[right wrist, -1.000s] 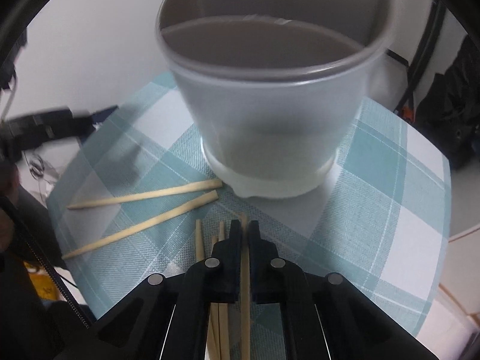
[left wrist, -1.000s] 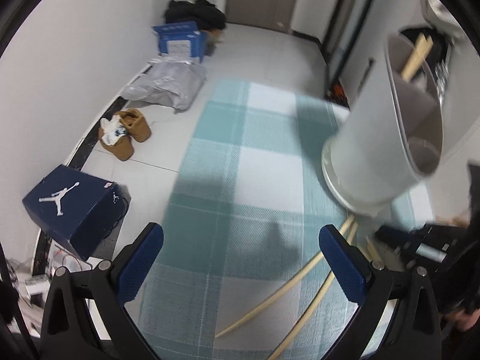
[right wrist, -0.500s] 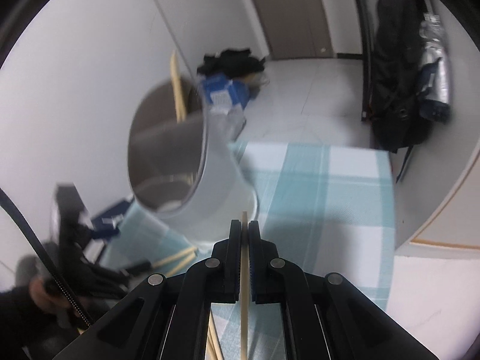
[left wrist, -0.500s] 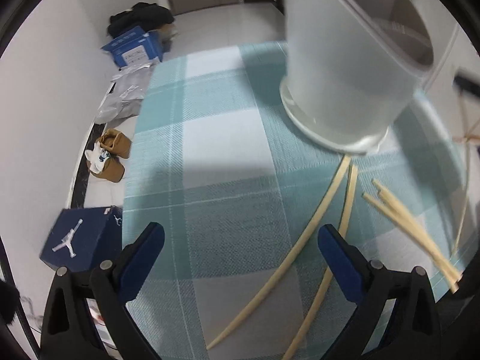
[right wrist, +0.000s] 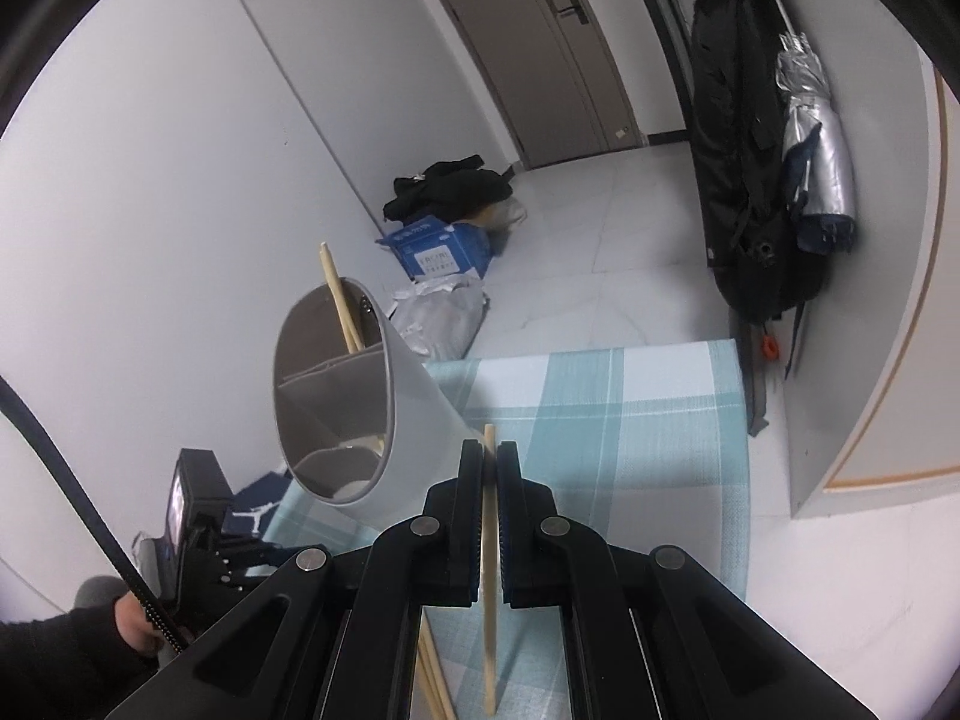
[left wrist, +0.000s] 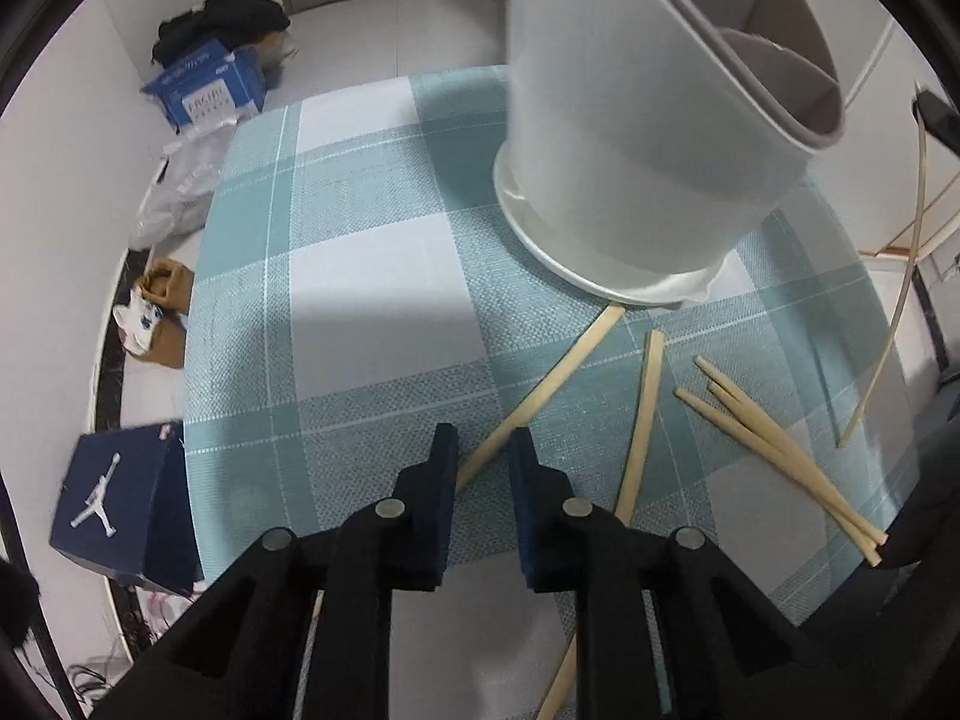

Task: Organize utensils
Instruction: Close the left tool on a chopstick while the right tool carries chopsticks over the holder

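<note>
- Left tool [left wrist: 482,456]: points steeply down at the counter [left wrist: 384,312], which is covered in a teal-and-white checked cloth. The jaws have just been closing and now stand narrow, with one pale flat wooden chopstick [left wrist: 558,369] running slantwise between them. I see a sliver of gap either side, so no grip yet.
- Right tool [right wrist: 489,450]: jaws clamped on a second wooden chopstick [right wrist: 489,630], held off the counter, tip forward, near the pale grey cylindrical plastic utensil holder [right wrist: 414,420].
- The holder stands toward the counter's far edge. It has inner dividers, and one chopstick [right wrist: 336,300] already stands in it.
- More chopsticks lie loose toward the near edge: a single [left wrist: 642,432] and a bundle of three [left wrist: 780,438].
- Risk, left: the stick lies flat on cloth. The pads could pinch the weave with it, or the stick could skid sideways out of the narrowing gap.
- Risk, right: only a short length pokes past the pads and a long tail hangs behind. It could pivot in the clamp, miss the mouth, or knock the rim and rock the holder.
- Hidden: my left tool's frame covers the near end of its stick. The holder's floor is mostly out of sight. I cannot tell which compartment is meant. The wide lens bends everything, so true tilt is hard to judge.
</note>
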The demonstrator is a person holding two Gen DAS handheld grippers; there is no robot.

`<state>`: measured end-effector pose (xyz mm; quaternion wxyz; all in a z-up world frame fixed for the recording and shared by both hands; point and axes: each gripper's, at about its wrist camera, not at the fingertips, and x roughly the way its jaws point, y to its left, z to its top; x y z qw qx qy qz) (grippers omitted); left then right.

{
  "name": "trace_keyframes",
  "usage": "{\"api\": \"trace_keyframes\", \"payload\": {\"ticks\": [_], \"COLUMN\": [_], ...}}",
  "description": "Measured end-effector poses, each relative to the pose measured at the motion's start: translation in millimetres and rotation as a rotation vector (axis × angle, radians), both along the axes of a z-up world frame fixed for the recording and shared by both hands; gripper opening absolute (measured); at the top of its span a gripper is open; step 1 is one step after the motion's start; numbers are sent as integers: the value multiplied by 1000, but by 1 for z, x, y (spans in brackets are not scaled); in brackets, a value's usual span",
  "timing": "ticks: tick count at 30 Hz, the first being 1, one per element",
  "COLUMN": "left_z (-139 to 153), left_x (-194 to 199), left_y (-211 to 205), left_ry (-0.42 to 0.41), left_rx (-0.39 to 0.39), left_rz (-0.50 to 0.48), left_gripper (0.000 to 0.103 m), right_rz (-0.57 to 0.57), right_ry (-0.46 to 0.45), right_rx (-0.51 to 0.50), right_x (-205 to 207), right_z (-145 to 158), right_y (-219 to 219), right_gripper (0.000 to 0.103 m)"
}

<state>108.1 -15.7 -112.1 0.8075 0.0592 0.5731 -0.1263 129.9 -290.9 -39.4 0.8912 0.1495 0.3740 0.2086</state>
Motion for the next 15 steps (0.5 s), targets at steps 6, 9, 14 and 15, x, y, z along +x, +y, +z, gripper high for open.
{"api": "trace_keyframes", "payload": {"ticks": [6, 9, 14, 15], "left_z": [-1, -1, -3, -2], "left_x": [-3, -4, -5, -4], "left_y": [10, 23, 41, 39], "left_ry": [33, 77, 144, 139], "left_rx": [11, -11, -125, -132], "left_rz": [50, 136, 274, 277], "left_gripper": [9, 7, 7, 7], "right_rz": [2, 5, 9, 11], "right_ry": [-11, -10, -6, -4], "right_rx": [-14, -17, -28, -31], "right_x": [-3, -3, -4, -4], "right_z": [2, 1, -2, -2], "right_y": [5, 8, 11, 12], "right_gripper": [4, 4, 4, 4]}}
